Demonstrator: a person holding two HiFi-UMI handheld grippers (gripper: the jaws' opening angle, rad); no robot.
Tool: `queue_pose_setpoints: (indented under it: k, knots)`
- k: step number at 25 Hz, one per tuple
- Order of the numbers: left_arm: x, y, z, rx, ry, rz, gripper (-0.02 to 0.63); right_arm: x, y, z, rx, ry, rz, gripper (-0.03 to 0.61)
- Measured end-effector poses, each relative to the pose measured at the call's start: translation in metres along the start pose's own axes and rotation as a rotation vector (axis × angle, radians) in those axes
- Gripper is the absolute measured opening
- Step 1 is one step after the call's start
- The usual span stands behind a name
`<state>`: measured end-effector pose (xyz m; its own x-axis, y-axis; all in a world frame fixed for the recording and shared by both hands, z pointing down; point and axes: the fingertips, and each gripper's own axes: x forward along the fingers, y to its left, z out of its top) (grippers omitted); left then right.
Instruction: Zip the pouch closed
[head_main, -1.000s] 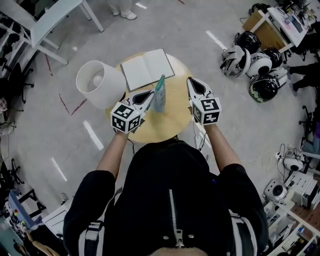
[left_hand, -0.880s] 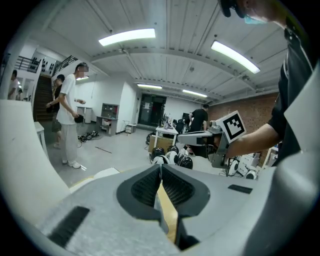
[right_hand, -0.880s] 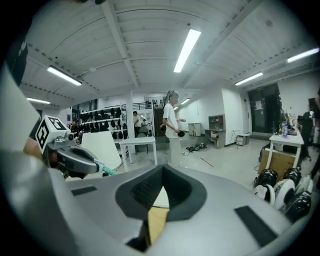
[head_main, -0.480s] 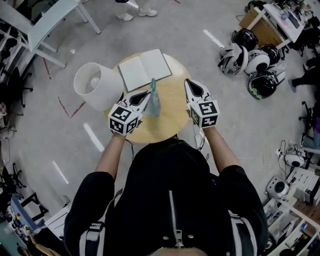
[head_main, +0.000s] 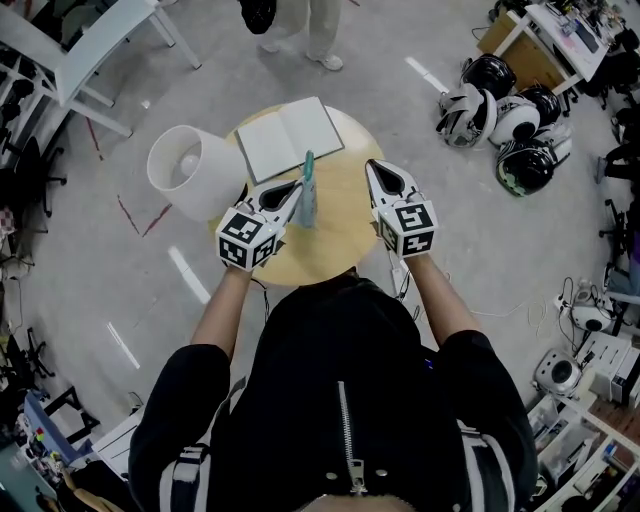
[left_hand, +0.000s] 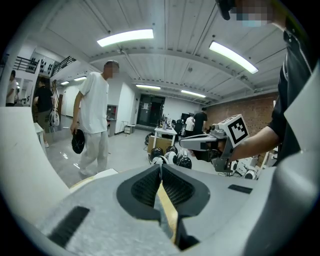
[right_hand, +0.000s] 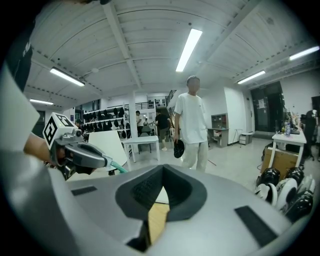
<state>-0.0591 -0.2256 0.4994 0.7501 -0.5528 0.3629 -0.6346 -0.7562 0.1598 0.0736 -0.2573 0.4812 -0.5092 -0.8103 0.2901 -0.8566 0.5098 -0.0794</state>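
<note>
Left gripper clamps the teal pouch upright at centre frame, bracing it; right gripper, closed and empty, must next open onto the zipper pull.

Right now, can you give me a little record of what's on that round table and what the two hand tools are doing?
Table: round, wooden
Pouch: teal, upright on edge over the table
Left gripper: shut on the pouch
Right gripper: shut, empty, apart from the pouch
Notebook: open, at the table's far side
Lampshade: white, at the table's left edge
</note>
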Motion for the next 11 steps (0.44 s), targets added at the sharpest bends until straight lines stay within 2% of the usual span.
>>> queue_pose_setpoints:
  k: [11]
  knots:
    - [-0.0042, -0.0010, -0.0025, -0.003, 0.000, -0.009, 0.020, 0.0028, 0.0064, -0.0092, 0.004, 0.015, 0.011, -0.002]
